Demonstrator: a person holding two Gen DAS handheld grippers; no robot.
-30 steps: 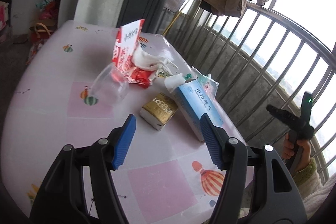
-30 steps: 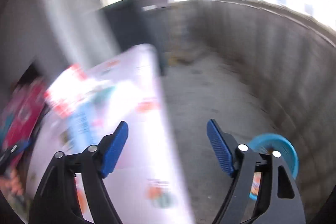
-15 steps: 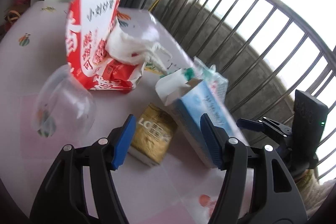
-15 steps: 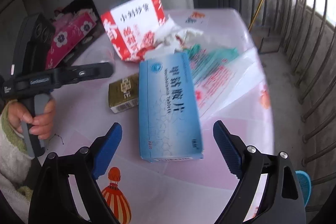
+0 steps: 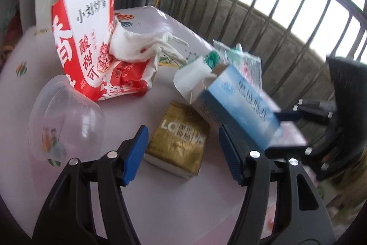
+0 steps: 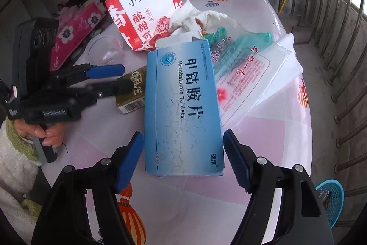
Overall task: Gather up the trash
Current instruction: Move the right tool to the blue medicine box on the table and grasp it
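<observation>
A gold box (image 5: 179, 141) lies on the pink table (image 5: 160, 199), its near end between the open fingers of my left gripper (image 5: 181, 150). A blue tablet box (image 6: 183, 107) lies between the open fingers of my right gripper (image 6: 183, 157), not gripped; it also shows in the left wrist view (image 5: 238, 102). Behind them are a red-and-white snack bag (image 5: 87, 47), crumpled white tissue (image 5: 140, 45), a clear plastic cup (image 5: 62, 116) on its side, and a clear printed wrapper (image 6: 247, 70). My left gripper also shows in the right wrist view (image 6: 114, 77), at the gold box (image 6: 133, 93).
A blue basket (image 6: 332, 201) stands on the floor below the table's right edge. A metal railing (image 5: 286, 15) runs behind the table. A pink flowered box (image 6: 73, 38) lies off the table's far left side.
Both grippers have moved in closer to the table: the left to the gold box, the right to the blue tablet box. Both stay open.
</observation>
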